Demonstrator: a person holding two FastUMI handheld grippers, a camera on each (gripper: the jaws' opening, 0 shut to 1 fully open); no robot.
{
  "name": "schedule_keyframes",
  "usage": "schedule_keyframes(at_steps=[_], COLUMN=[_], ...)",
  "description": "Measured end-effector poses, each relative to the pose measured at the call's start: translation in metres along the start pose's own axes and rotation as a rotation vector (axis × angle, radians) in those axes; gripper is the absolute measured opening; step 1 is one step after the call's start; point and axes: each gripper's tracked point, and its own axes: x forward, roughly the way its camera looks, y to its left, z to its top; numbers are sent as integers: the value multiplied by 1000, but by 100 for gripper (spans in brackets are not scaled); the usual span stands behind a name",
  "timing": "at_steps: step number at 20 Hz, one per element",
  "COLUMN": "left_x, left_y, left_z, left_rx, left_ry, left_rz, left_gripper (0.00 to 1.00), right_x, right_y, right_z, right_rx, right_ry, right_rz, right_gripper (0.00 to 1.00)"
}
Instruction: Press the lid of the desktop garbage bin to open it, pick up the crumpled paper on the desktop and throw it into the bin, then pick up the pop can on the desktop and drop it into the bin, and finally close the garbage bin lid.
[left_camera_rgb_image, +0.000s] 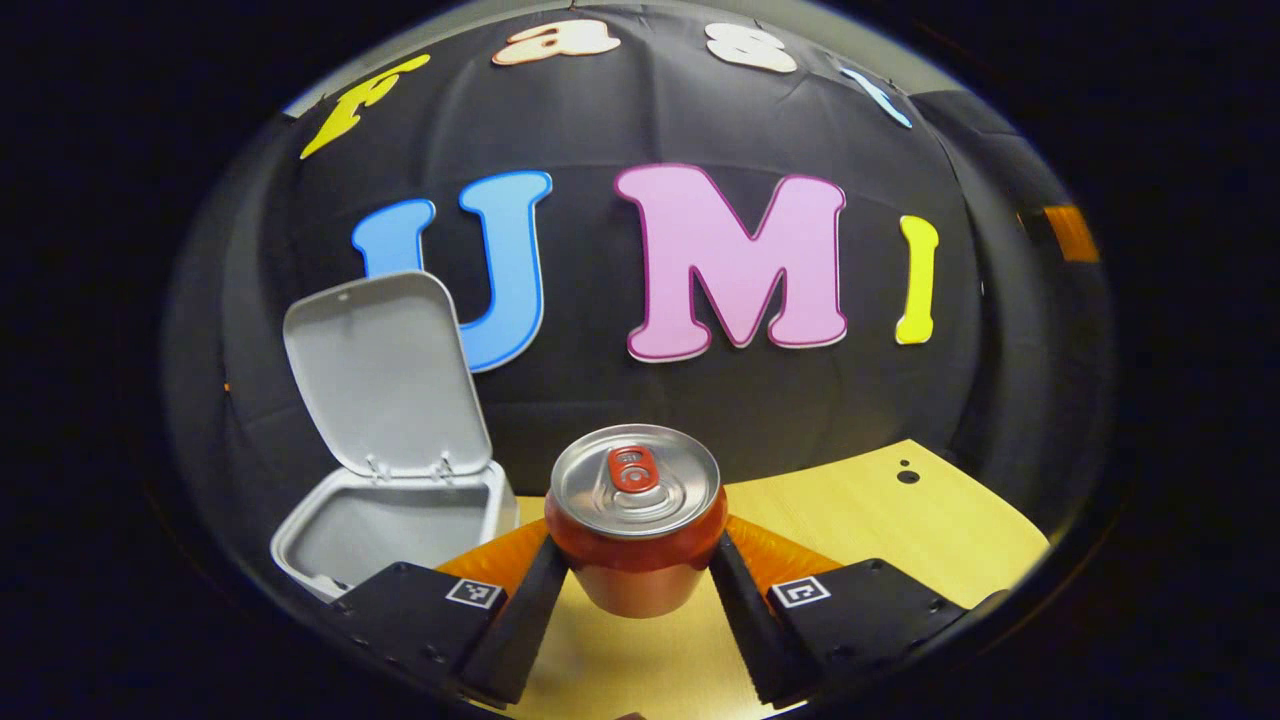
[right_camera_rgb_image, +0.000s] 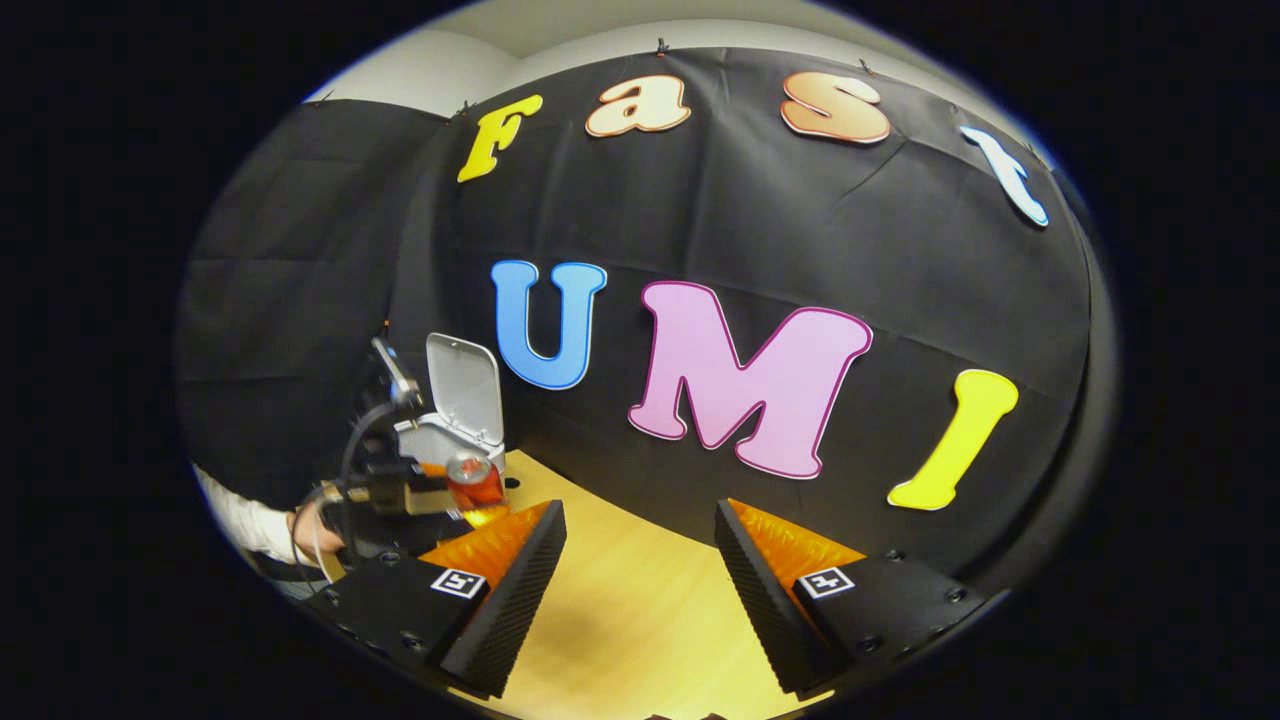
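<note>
A light wooden table (left_camera_rgb_image: 900, 530) carried the things, its pale grain running up to the black cloth wall behind it. A small dark hole (left_camera_rgb_image: 908, 476) sat in the top close to the back edge. A white bin (left_camera_rgb_image: 330, 545) stood on the table at its far left side, against the cloth, with its lid (left_camera_rgb_image: 385, 375) tipped up and back. In the right gripper view the same table (right_camera_rgb_image: 620, 590) stretched bare between the near edge and the bin (right_camera_rgb_image: 440, 440).

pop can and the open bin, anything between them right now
Nothing. In the left gripper view the left gripper holds the pop can just right of the garbage bin, lid up; only bare desktop and backdrop separate them.
</note>
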Motion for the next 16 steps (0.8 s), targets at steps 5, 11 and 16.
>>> schedule_keyframes(at_steps=[5, 11, 16], left_x=[-17, -9, -4], left_y=[92, 169, 172], left_z=[32, -10, -25], left_rx=[-19, -31, -27], left_ry=[-9, 95, 115], left_rz=[121, 236, 229], left_gripper=[82, 83, 83], right_x=[1, 1, 2], right_y=[1, 4, 4], right_z=[6, 4, 2], right_rx=[-1, -3, -10], right_ry=[-39, -31, -25], right_rz=[22, 38, 39], right_gripper=[96, 96, 97])
